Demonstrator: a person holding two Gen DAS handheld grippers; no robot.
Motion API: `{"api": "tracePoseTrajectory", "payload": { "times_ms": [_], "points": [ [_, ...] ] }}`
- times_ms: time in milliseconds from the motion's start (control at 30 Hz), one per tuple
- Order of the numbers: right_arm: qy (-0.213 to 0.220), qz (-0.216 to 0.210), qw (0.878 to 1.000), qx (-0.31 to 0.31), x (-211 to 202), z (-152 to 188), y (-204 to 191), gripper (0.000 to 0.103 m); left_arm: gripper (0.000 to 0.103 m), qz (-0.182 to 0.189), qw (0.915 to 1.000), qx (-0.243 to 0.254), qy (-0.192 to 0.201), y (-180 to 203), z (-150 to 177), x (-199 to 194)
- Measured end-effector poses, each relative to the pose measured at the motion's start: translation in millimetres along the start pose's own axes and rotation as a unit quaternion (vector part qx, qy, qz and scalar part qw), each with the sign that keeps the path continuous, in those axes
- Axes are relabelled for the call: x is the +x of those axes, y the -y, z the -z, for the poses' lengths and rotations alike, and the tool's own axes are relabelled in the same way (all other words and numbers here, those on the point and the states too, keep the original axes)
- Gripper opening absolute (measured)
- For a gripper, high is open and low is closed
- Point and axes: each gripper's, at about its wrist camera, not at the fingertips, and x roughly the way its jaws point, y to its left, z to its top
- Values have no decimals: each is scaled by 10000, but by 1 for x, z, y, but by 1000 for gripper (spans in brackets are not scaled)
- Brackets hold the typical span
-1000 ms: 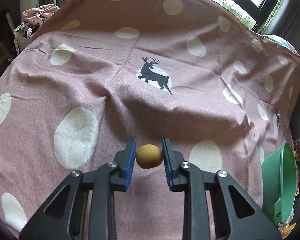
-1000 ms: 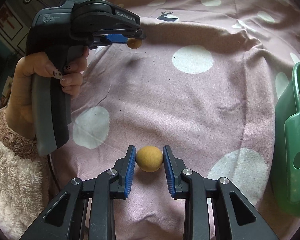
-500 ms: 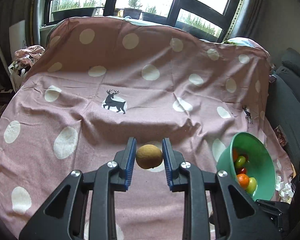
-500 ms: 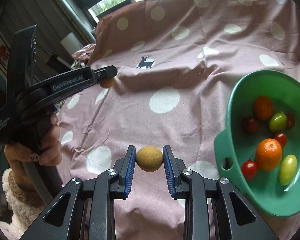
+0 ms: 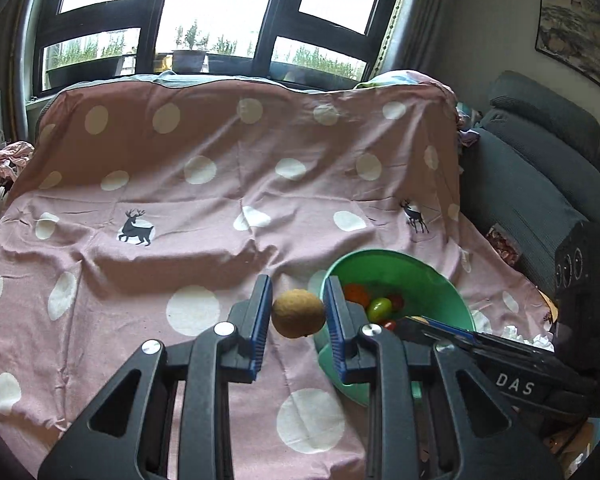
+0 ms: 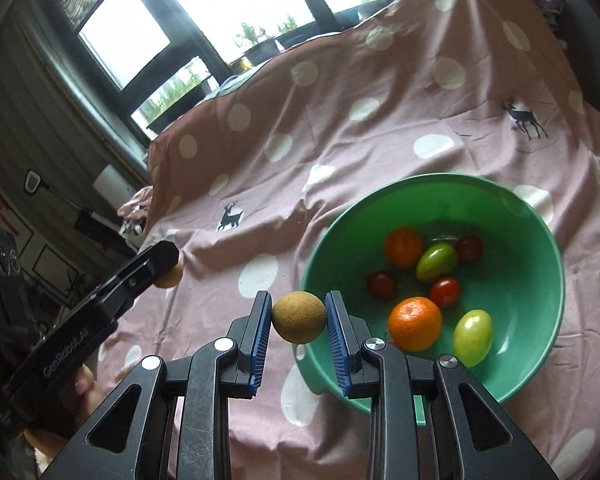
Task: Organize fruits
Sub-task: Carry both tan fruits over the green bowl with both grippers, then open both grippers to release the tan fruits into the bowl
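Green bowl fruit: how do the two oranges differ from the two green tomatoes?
In the green bowl, the oranges are round with dimpled orange skin; the green tomatoes are oval, smooth and yellow-green. The near orange looks bigger than either tomato. All four lie loose in the bowl.

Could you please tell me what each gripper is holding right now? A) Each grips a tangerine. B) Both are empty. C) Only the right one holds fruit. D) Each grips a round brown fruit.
D: the left gripper clamps a round brown fruit, and the right gripper clamps another brown fruit beside the green bowl.
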Motion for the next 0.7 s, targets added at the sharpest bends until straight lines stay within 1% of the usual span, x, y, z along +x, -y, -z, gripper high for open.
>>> {"api": "tracePoseTrajectory", "payload": {
  "times_ms": [67, 133, 233, 367, 500, 600, 700],
  "points": [
    [89, 185, 9996, 170, -4, -2, 11, 30, 26, 167, 9998, 19, -80, 12, 4, 6],
    [123, 254, 9990, 344, -5, -4, 22, 30, 26, 313, 9993, 96, -188, 24, 9, 15],
    [163, 472, 9970, 593, -8, -4, 38, 30, 27, 412, 9981, 243, -377, 40, 18, 30],
    [128, 622, 9943, 862, -5, -5, 59, 30, 27, 472, 9962, 321, -654, 51, 30, 52],
    [79, 858, 9914, 987, -2, -4, 69, 30, 27, 571, 9940, 402, -845, 61, 37, 66],
    [17, 817, 9911, 1050, 0, -4, 74, 30, 27, 582, 9930, 431, -932, 65, 40, 74],
    [-22, 826, 9909, 1060, 2, -3, 76, 30, 27, 487, 9930, 420, -995, 65, 44, 80]
  ]
}}
